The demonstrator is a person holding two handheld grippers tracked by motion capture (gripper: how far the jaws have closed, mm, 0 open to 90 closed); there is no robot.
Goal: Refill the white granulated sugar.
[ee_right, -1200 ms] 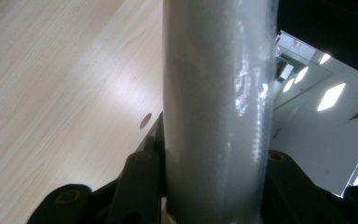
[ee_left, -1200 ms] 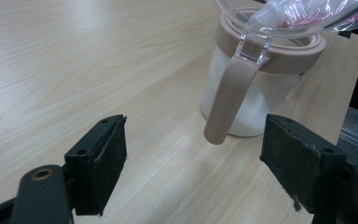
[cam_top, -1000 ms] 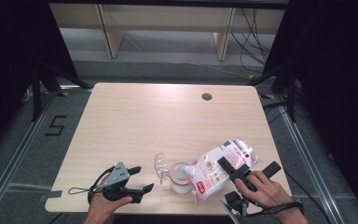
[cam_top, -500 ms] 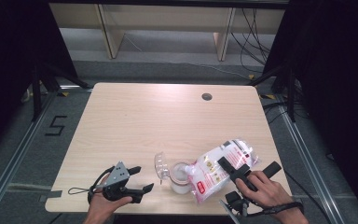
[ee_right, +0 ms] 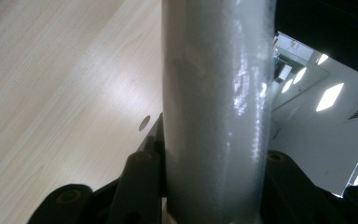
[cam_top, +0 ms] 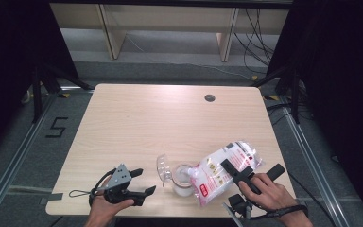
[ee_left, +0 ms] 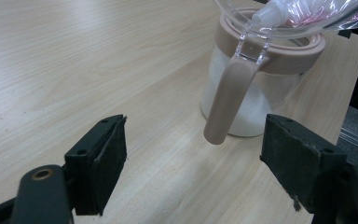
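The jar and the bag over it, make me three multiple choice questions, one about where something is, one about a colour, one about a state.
1. Where does the jar stand?
A. by the table's near edge, between the two grippers
B. at the far edge beside the round hole
C. on the floor

2. What colour is the jar's rim and latch?
A. bright green
B. dusty pink-brown
C. black

3. How does the right gripper stand?
A. open and apart from everything
B. lying on the table
C. shut on the bag

Answers: 1 A, the high view shows it near the front edge of the table between the hands; 2 B, the left gripper view shows the rim in that tone; 3 C, the right gripper view shows the bag squeezed between its jaws.
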